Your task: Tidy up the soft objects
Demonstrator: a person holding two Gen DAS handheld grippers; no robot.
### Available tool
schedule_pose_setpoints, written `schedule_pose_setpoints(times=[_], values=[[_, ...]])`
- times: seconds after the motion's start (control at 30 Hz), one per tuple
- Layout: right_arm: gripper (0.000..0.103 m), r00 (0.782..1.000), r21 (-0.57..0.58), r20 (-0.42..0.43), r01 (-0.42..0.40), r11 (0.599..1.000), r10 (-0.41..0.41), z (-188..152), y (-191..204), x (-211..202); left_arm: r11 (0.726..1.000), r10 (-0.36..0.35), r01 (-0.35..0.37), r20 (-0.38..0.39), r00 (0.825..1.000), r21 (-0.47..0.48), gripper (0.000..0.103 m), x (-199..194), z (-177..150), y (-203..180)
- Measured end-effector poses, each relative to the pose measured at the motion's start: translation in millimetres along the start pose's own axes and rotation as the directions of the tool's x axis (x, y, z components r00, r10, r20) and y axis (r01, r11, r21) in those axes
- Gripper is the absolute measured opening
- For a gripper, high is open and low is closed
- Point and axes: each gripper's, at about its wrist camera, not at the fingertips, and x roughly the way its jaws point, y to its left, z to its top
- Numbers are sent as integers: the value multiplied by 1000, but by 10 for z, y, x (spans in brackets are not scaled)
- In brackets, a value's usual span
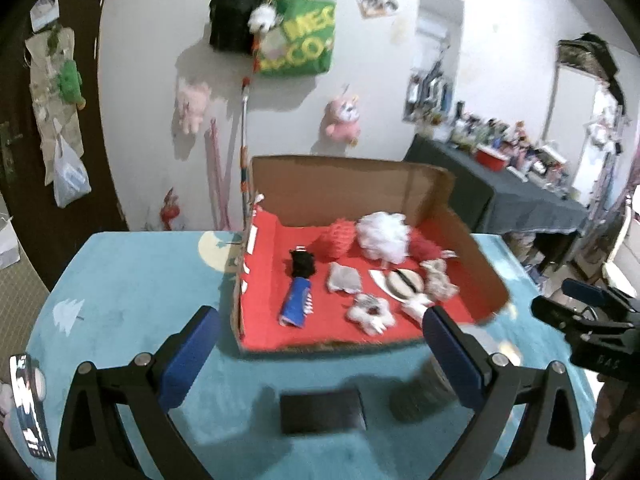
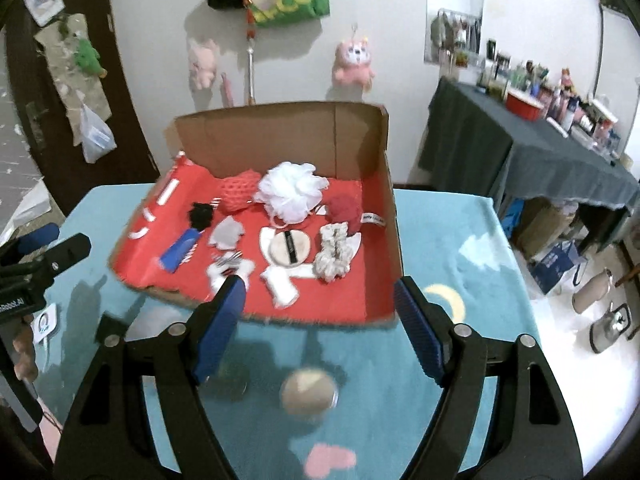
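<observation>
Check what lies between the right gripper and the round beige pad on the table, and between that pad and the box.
Nothing visible blocks either. The round beige pad lies on the teal table cover below the open right gripper, and the box has only a low front edge.

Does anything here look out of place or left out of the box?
Yes. A round tan puff and a dark flat rectangle lie on the teal cloth, outside the cardboard box holding the other soft items.
</observation>
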Motion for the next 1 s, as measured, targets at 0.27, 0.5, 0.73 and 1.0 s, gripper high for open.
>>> schedule_pose_setpoints(times=[0.27,0.5,0.73,1.0], values=[[93,996,-35,93,-5,999,8,-795,238,-547,999,-35,35,18,999,17,103,-301,-775,-194],[93,997,-33,48,59,998,-58,-1378,300,-350,1000,-24,25,-85,996,3,103,-8,-1246,-272],[93,997,-15,-46,57,998,-58,-1690,272,28,1000,-7,6,-198,980,-6,103,368,-1504,-267],[93,990,6,-122,75,997,-74,-1839,207,306,998,59,-53,-240,969,33,103,506,-1611,-332]])
